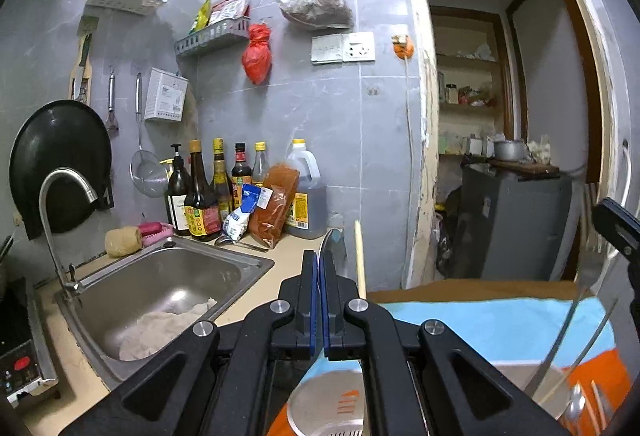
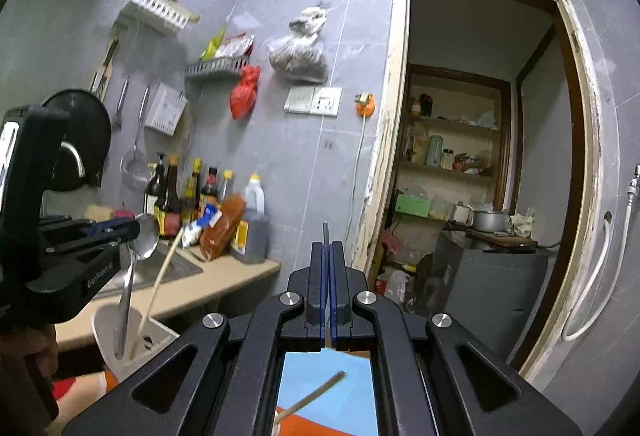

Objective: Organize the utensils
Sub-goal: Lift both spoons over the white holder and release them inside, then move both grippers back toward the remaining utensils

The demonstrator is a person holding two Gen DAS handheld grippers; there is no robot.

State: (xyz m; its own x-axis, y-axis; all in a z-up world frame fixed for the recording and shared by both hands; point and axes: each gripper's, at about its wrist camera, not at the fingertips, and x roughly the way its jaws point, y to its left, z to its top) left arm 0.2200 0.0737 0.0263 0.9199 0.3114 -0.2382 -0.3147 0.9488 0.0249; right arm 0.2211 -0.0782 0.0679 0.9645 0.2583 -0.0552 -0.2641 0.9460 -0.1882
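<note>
Two tongs are in my views, and both are clenched. The left tongs (image 1: 319, 260) grasp a metal spoon (image 2: 146, 236) by its bowl, which stands up between the blue pads (image 1: 312, 288). In the left wrist view I see this bowl only from its thin edge, just above the fingertips. From the right wrist view the handle of the spoon goes down into a white holder (image 2: 105, 332), which stands at the near edge of the counter (image 2: 224, 284). A pale wooden chopstick (image 2: 164, 272) leans in the same holder, just right of the spoon and tilted to the right.

The right tongs (image 2: 329, 250) are closed on a thin grey stick (image 2: 326, 232). Its tip comes out straight above the fingertips. I cannot tell what kind of utensil it is.

A blue and orange mat (image 1: 480, 328) lies under both tongs. On its right part, in the left wrist view, some more spoons (image 1: 576, 408) are near the low edge, but they are blurred.

Far on the left is the steel sink (image 1: 168, 276) with a cloth (image 1: 160, 324) inside it. Behind the sink a row of sauce bottles (image 1: 204, 196) stands against the grey tiled wall (image 1: 320, 116). On the right an open doorway (image 2: 480, 156) shows shelves.
</note>
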